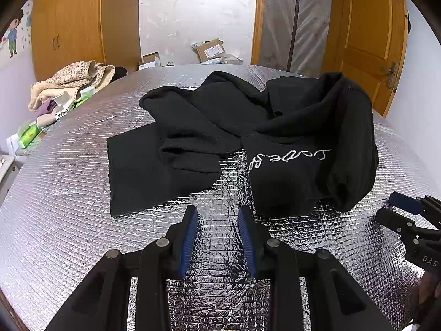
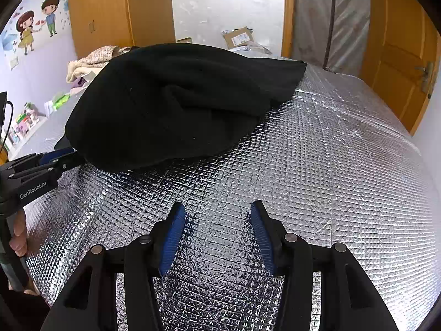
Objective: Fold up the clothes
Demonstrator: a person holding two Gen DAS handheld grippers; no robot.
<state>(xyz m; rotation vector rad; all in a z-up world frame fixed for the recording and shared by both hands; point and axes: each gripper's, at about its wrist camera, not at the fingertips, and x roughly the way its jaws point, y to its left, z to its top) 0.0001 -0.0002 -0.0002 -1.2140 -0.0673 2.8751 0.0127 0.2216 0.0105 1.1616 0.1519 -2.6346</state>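
Sweatshirt [image 1: 248, 127], black and rumpled, lies on the foil-covered bench [image 1: 69, 207] ahead of me. I hold left gripper [image 1: 219, 215] and right gripper [image 2: 217, 211] just short of it, jaws spread and empty, ready to pick an edge.

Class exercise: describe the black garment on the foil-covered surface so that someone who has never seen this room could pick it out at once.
Start at the large silver quilted foil surface. In its middle lies the crumpled black sweatshirt, sleeves crossed. Unlike the floral beige fabric pile at the far left edge, it is plain black with white cursive lettering on the front.
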